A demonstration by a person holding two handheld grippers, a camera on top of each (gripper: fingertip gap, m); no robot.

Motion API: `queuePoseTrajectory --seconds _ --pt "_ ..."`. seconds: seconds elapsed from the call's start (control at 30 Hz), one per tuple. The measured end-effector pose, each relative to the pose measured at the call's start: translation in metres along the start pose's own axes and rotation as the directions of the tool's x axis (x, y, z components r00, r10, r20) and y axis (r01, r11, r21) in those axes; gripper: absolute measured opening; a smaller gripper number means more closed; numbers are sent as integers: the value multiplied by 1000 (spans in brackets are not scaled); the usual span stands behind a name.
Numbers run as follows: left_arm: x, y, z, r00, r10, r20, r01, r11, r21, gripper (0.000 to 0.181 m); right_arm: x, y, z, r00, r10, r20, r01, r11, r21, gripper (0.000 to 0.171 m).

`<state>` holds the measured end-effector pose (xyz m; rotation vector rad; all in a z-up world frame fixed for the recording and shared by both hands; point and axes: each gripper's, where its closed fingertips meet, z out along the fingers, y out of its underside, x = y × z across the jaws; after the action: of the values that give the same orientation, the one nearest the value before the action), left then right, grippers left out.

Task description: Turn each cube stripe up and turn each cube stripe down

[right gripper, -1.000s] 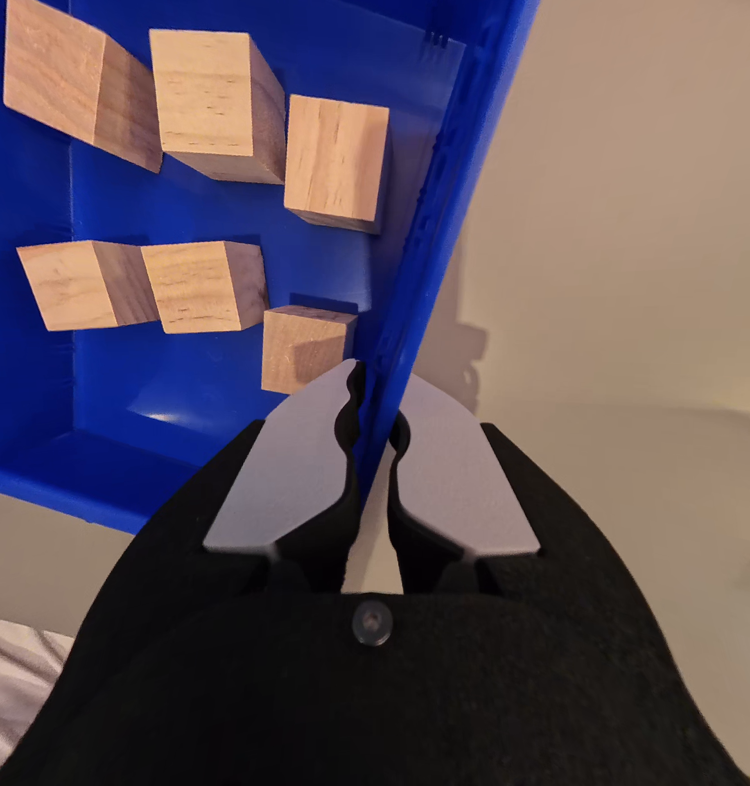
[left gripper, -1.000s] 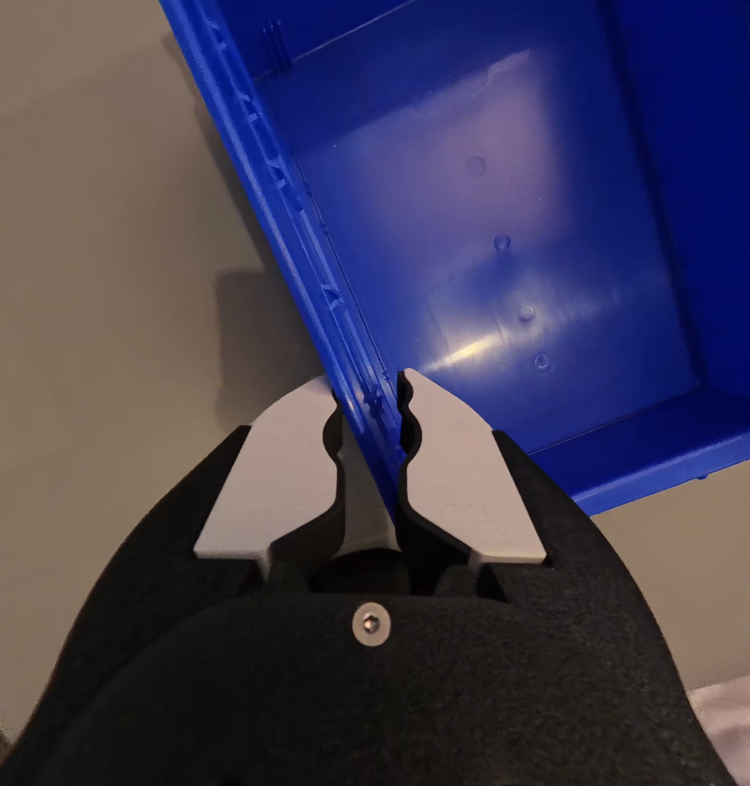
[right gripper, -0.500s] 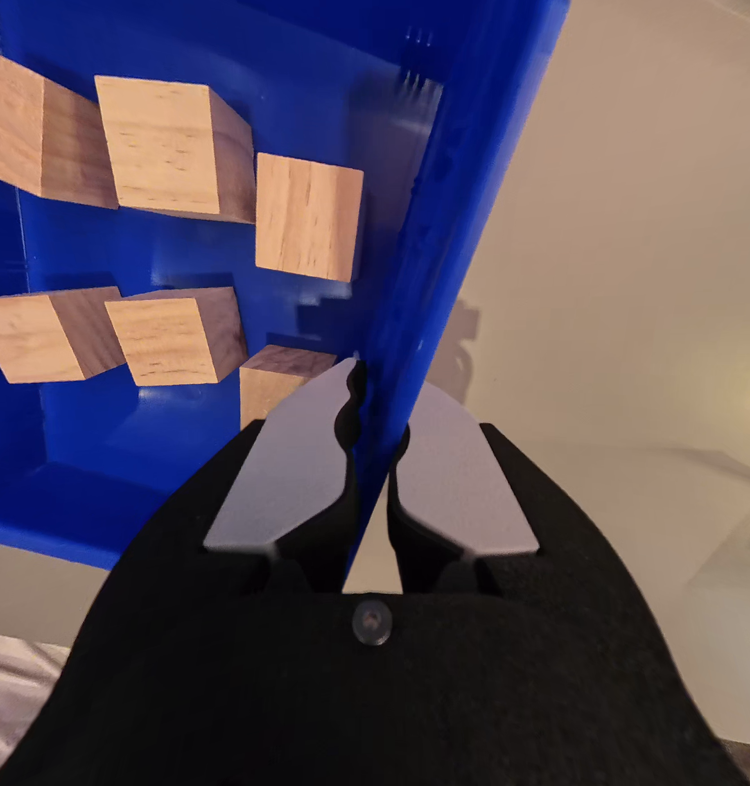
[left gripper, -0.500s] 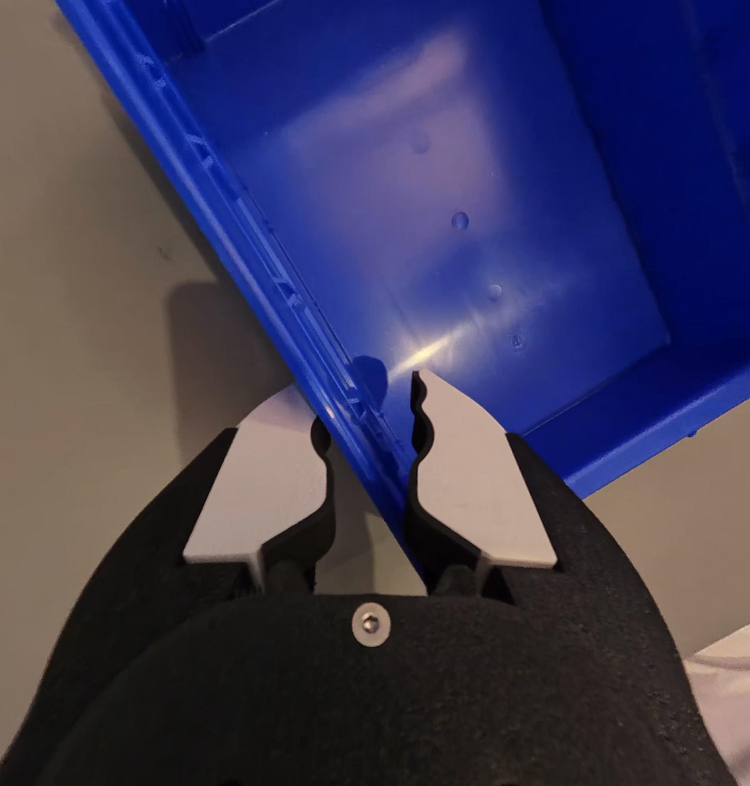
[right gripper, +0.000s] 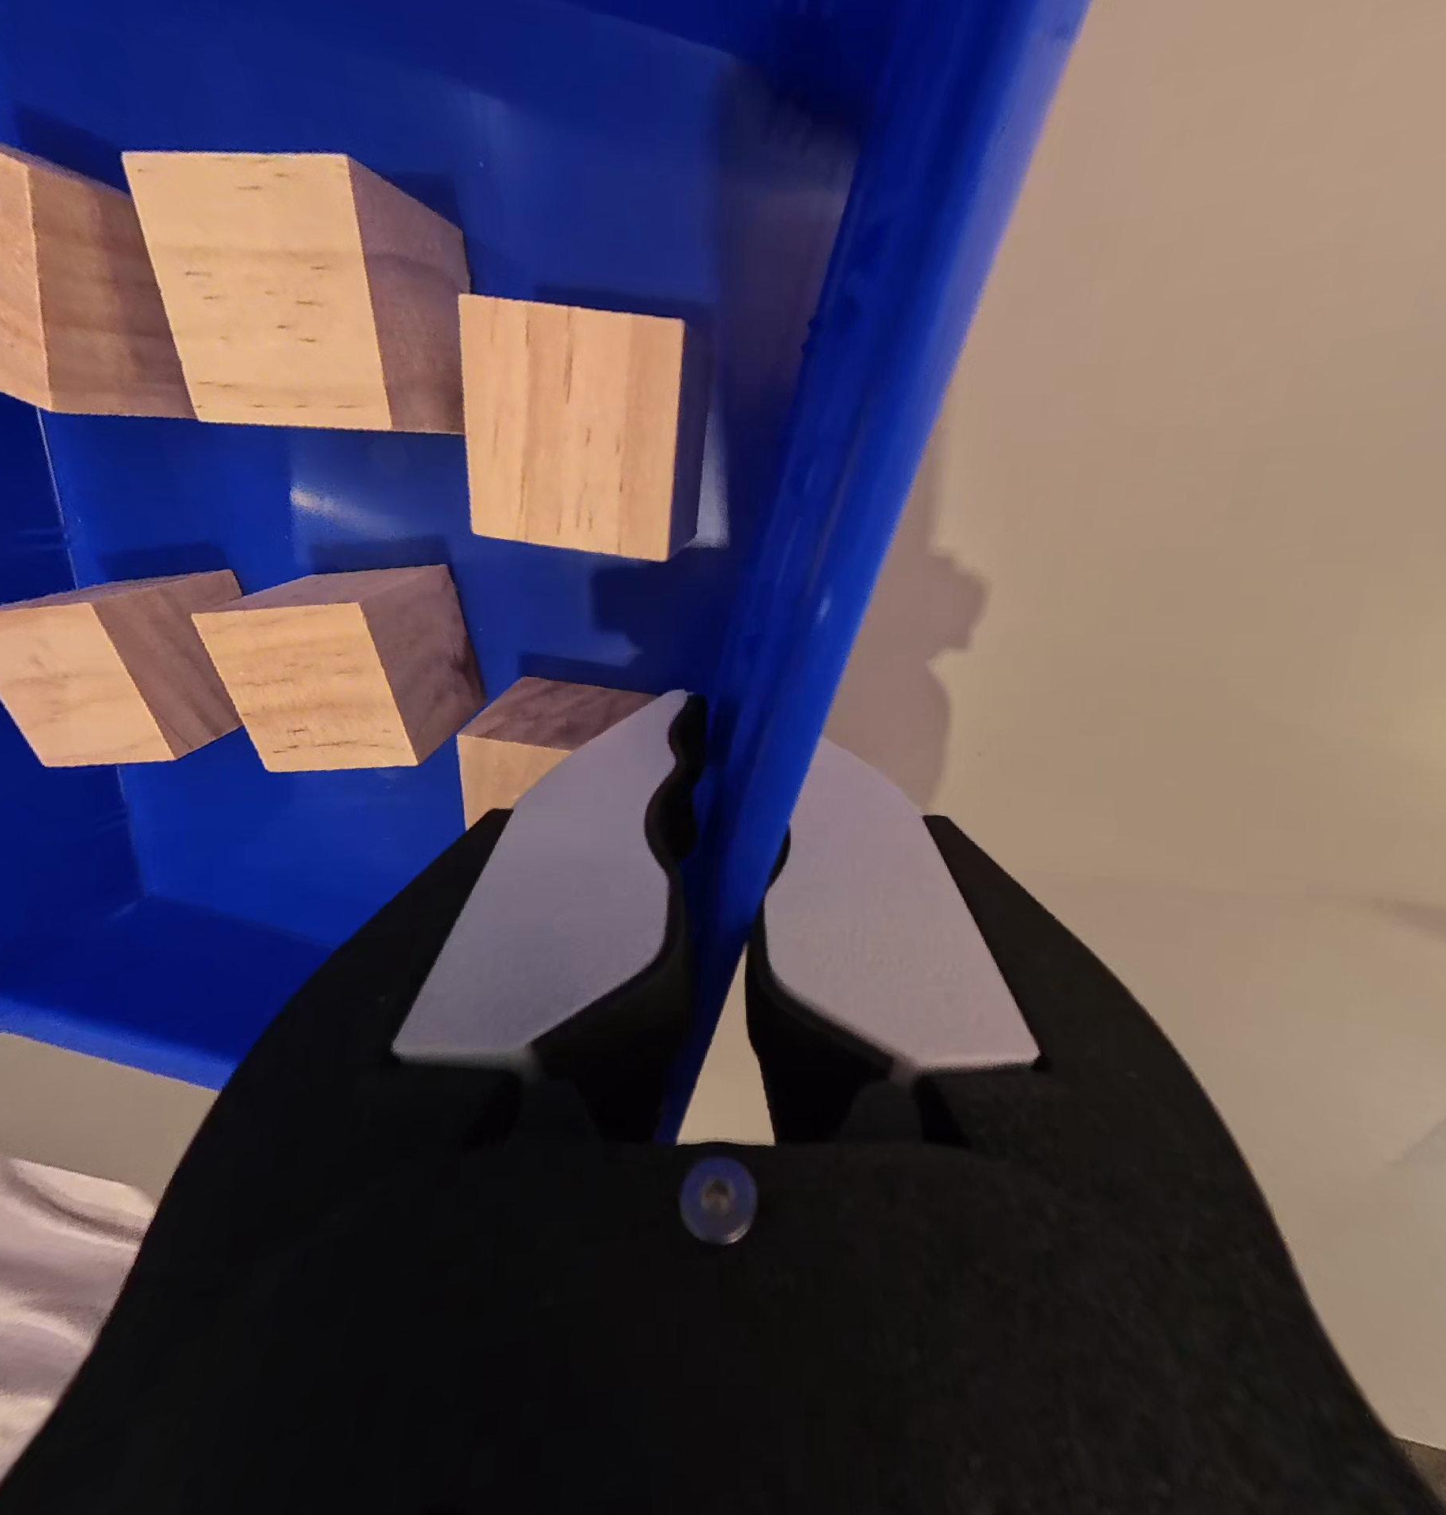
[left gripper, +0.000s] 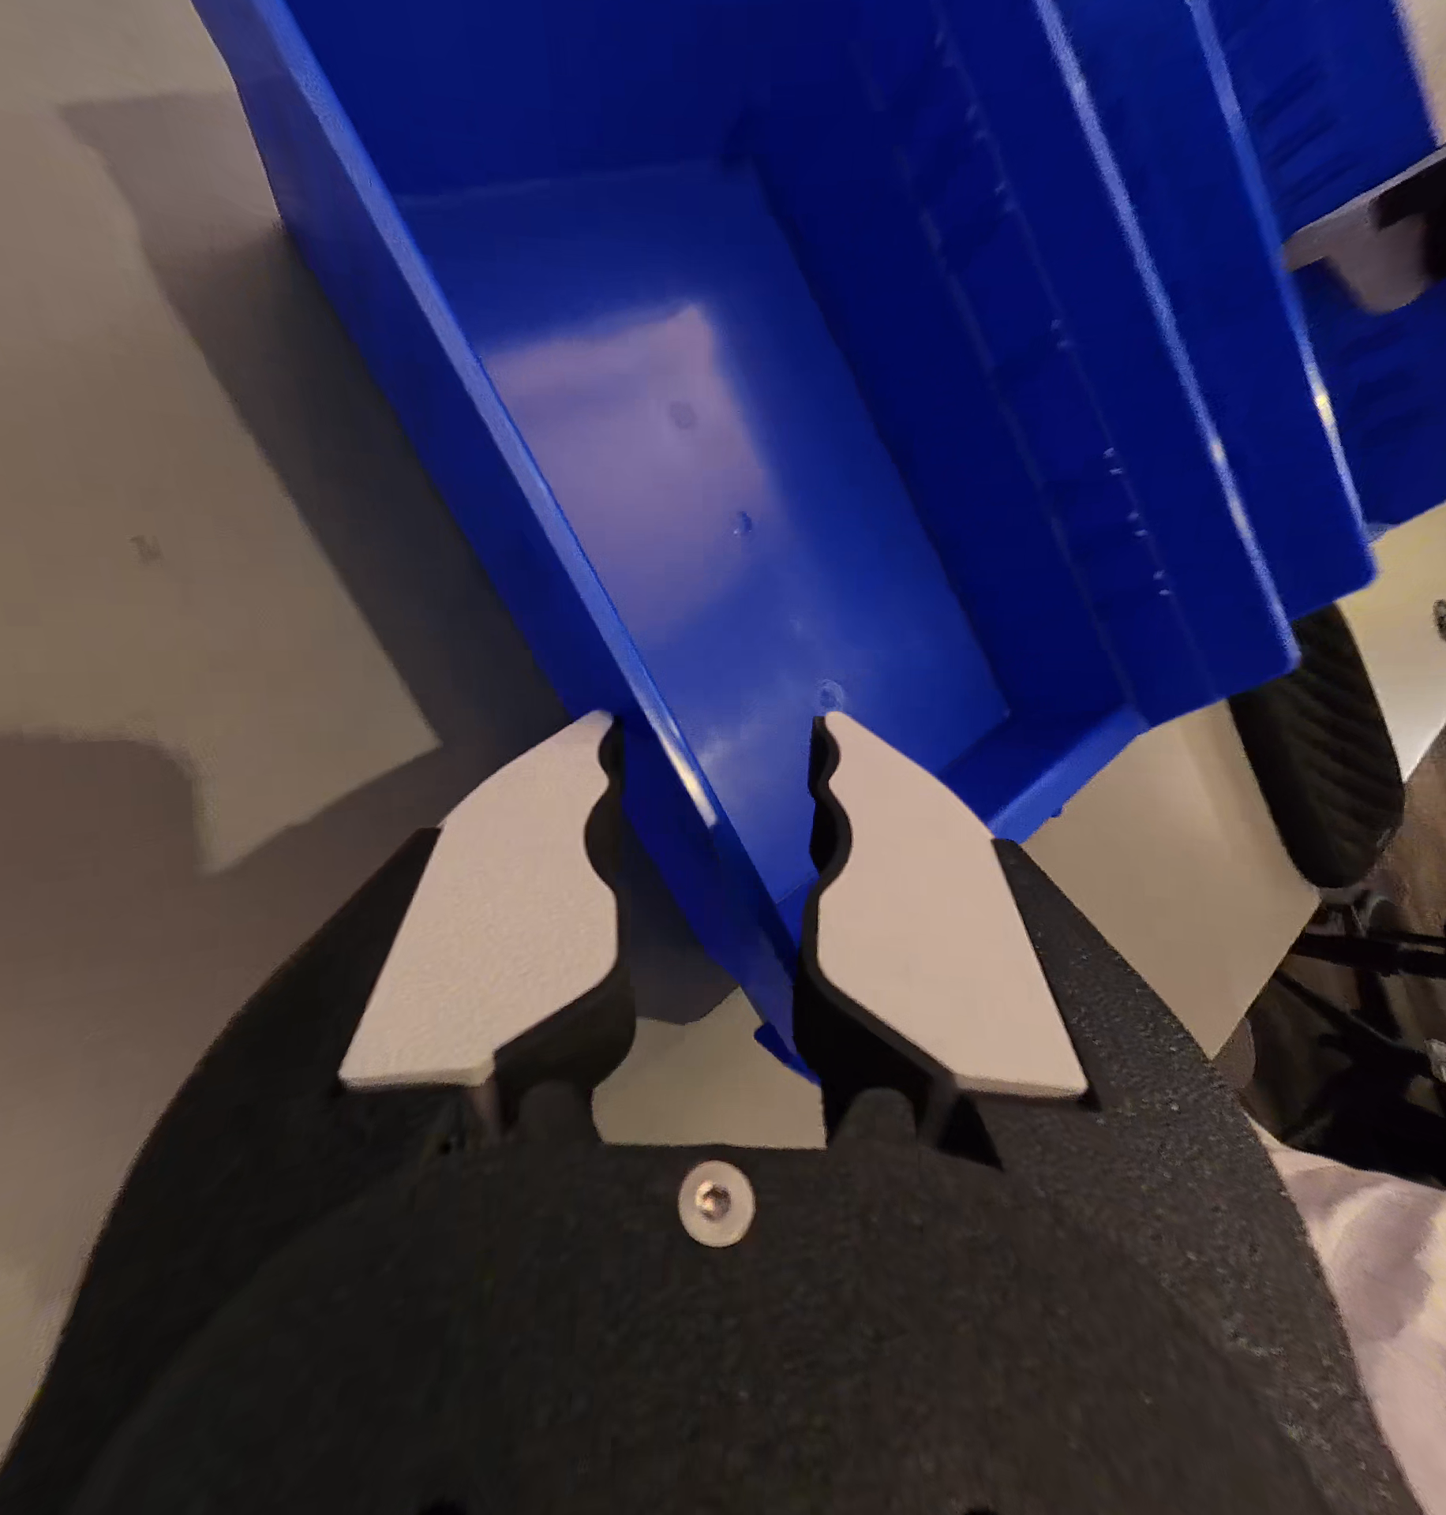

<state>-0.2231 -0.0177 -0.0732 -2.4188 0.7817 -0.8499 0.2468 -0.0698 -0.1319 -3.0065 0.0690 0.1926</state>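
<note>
6 wooden cubes sit in the blue bin (right gripper: 359,918), in 2 rows of 3; the back row has the cut-off left cube (right gripper: 55,279), the big middle cube (right gripper: 285,287) and the right cube (right gripper: 572,426); the front row has the front left cube (right gripper: 88,672), the front middle cube (right gripper: 334,672) and the front right cube (right gripper: 523,738); the front right cube is partly hidden behind the right tool (right gripper: 732,738); no stripe shows on any face I can see; the right cube in each row lies near the bin's right wall.

The right tool has its 2 fingers (right gripper: 572,885) closed on the bin's right wall, 1 finger inside and 1 outside, and both touch the plastic.

In the left wrist view the left tool (left gripper: 711,721) sits over the bin's left wall (left gripper: 457,393); its fingers are spread apart; the left one is just outside the wall and the right one is inside the bin with a gap beside it, so it is not pinching anything; this end of the bin has bare blue floor.

The bin is on a pale surface (right gripper: 1195,410); dark shadows fall on it; a pale cloth (left gripper: 1408,1279) shows at the low right.
</note>
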Motion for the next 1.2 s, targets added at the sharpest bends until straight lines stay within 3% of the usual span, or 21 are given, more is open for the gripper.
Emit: queuePoseTrajectory --seconds 0.07,0.4,0.63,0.83,1.03,1.2 --pt "2 -4 -16 999 35 7 -36 997 64 36 1 -2 0 1000 14 5 -14 1000 5 8" --pt "4 12 -99 977 166 137 -193 957 215 43 5 2 -1 992 102 77 -100 995 -19 6" --pt "-22 44 -155 981 89 170 -139 941 310 41 6 18 -16 987 131 92 -120 986 -113 6" --pt "-47 66 -183 983 1 185 -70 929 365 38 -1 11 -55 989 130 71 -124 989 -82 6" --pt "-62 83 -195 983 -53 175 -20 921 390 38 -52 -13 -127 999 52 16 -51 996 -67 6" --pt "-65 93 -200 988 -68 142 7 918 397 38 -141 -49 -164 997 -81 5 81 994 -75 6"
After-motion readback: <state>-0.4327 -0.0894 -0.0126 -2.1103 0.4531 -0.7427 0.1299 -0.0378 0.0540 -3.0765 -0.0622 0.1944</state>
